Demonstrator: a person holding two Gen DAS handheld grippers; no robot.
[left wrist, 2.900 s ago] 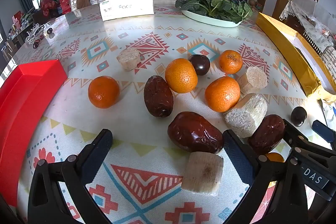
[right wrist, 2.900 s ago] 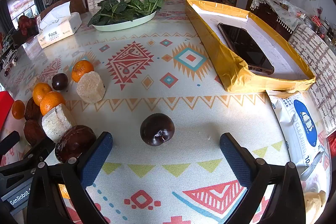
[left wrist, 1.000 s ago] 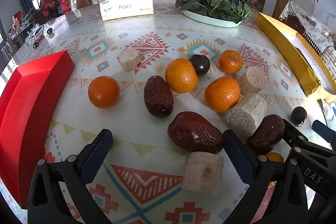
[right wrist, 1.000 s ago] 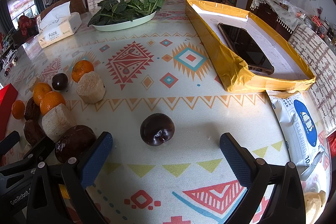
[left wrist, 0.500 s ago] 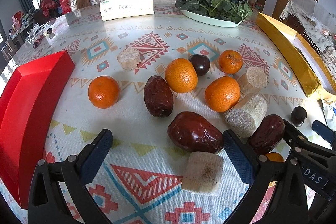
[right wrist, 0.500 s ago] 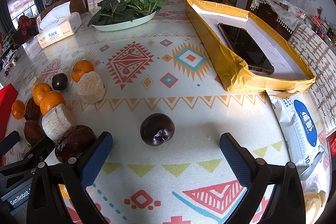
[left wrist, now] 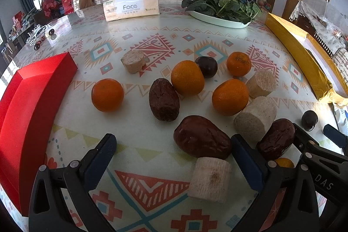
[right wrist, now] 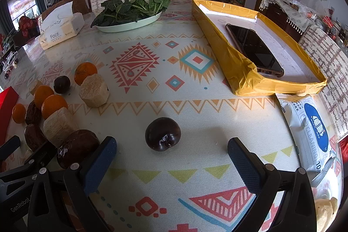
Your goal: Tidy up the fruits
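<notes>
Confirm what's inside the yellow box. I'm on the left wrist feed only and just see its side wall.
Observer: A dark phone lies flat in the yellow box, screen up. No fruit in it.
Operator: Anything past the box, nearer us?
Observer: A white and blue pack of cleaning wipes lies right by its near end.
Operator: Right gripper lined up on anything?
Observer: The right gripper is open, with the lone dark plum on the table just ahead of its gap, untouched.
</notes>
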